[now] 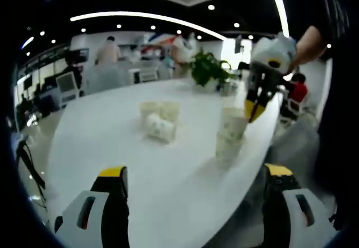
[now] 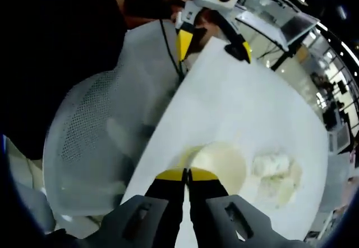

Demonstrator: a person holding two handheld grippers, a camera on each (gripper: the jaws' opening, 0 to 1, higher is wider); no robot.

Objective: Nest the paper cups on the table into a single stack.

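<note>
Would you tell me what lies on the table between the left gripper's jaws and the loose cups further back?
In the left gripper view, only bare white table lies between the left gripper and the loose cups.

We cannot count the blurred cups (image 1: 159, 120) mid-table, and the right gripper (image 2: 187, 174) hides the stack's (image 2: 220, 162) near rim.

right gripper (image 2: 188, 174): yellow-tipped jaws closed on rim of cream paper cup (image 2: 221, 164) | loose cups (image 2: 277, 178) beside it | white table (image 2: 241, 102) | left gripper (image 2: 213, 40) at far edge
</note>
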